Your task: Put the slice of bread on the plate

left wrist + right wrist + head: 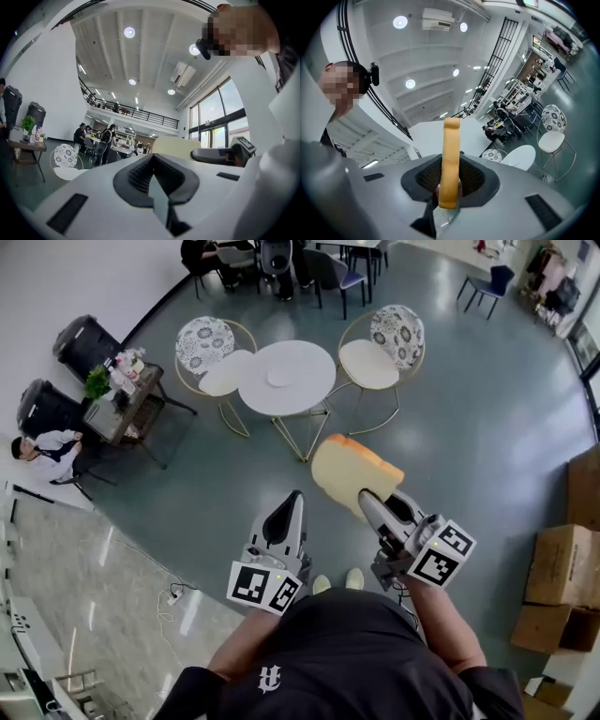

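A pale slice of bread (349,470) with a tan crust is held edge-up in my right gripper (371,504), which is shut on its lower end. In the right gripper view the bread (450,154) stands upright between the dark pads (474,178). My left gripper (292,509) hangs beside it, shut and holding nothing; its own view shows the jaws (157,183) together, with the bread (172,145) off to the right. A small white plate (280,378) lies on the round white table (305,395) on the floor ahead, well beyond both grippers.
Two chairs with patterned backs (204,341) (397,332) flank the table. A side table with a plant (117,395), two black cases (82,343) and a seated person (47,451) are at the left. Cardboard boxes (561,568) stack at the right. A power strip (172,594) lies on the floor.
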A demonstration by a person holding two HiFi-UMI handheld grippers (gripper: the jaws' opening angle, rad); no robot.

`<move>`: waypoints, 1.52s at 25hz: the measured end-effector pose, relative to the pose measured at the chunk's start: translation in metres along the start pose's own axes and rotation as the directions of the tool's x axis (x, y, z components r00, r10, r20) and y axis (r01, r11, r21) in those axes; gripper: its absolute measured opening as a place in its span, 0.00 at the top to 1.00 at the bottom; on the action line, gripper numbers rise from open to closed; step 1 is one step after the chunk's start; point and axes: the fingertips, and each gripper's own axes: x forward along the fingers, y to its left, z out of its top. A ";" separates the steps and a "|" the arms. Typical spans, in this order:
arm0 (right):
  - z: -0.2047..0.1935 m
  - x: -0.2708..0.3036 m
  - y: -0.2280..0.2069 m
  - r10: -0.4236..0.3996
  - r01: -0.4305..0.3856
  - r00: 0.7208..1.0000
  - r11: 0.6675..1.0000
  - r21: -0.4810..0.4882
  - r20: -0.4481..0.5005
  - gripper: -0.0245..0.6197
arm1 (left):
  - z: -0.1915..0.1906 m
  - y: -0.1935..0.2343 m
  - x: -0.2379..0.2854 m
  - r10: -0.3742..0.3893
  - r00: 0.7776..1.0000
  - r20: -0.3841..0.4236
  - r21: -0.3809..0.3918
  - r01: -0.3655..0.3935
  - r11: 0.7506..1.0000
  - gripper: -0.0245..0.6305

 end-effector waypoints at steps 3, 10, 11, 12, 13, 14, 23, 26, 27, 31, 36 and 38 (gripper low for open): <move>0.001 0.002 -0.003 0.001 -0.002 1.000 1.000 0.010 0.011 0.82 | 0.000 0.003 -0.002 0.010 1.000 0.002 0.010 -0.010 1.000 0.95; 0.001 0.000 -0.009 0.003 -0.004 1.000 0.999 0.047 0.018 0.82 | -0.001 0.005 -0.004 0.038 0.999 0.003 0.048 -0.038 0.998 0.95; 0.002 0.001 -0.011 0.002 -0.003 1.000 0.999 0.051 0.017 0.82 | 0.000 0.004 -0.001 0.038 0.999 0.002 0.052 -0.038 0.998 0.95; 0.004 0.002 -0.013 0.002 -0.003 1.000 0.999 0.052 0.015 0.82 | 0.000 0.003 0.002 0.038 0.999 0.001 0.056 -0.038 0.998 0.95; 0.005 0.003 -0.015 0.003 -0.004 1.000 0.999 0.052 0.013 0.82 | 0.001 0.003 0.005 0.037 0.999 0.000 0.059 -0.037 0.998 0.95; 0.005 0.004 -0.017 0.004 -0.005 1.000 0.999 0.050 0.010 0.82 | 0.001 0.002 0.008 0.037 0.999 -0.001 0.062 -0.037 0.997 0.95; 0.012 -0.002 -0.038 0.012 -0.012 1.000 1.000 0.001 -0.026 0.82 | -0.003 -0.016 0.027 0.069 0.998 -0.001 0.101 -0.069 0.992 0.95; 0.015 -0.004 -0.045 0.028 -0.027 0.999 0.999 0.018 -0.032 0.82 | -0.004 -0.021 0.032 0.089 0.996 0.004 0.111 -0.089 0.990 0.95; 0.015 -0.005 -0.047 0.032 -0.032 0.999 0.999 0.024 -0.034 0.82 | -0.004 -0.022 0.033 0.096 0.995 0.006 0.112 -0.096 0.989 0.95; 0.018 -0.002 -0.058 0.038 -0.036 0.999 0.998 0.047 -0.039 0.82 | -0.006 -0.022 0.037 0.114 0.994 0.003 0.116 -0.113 0.987 0.95; 0.012 0.004 -0.073 0.032 -0.029 0.999 0.996 0.085 -0.040 0.82 | -0.013 -0.013 0.045 0.125 0.992 -0.010 0.124 -0.122 0.985 0.95; 0.011 0.009 -0.079 0.026 -0.022 0.999 0.995 0.099 -0.042 0.82 | -0.014 -0.008 0.050 0.121 0.993 -0.011 0.125 -0.119 0.985 0.95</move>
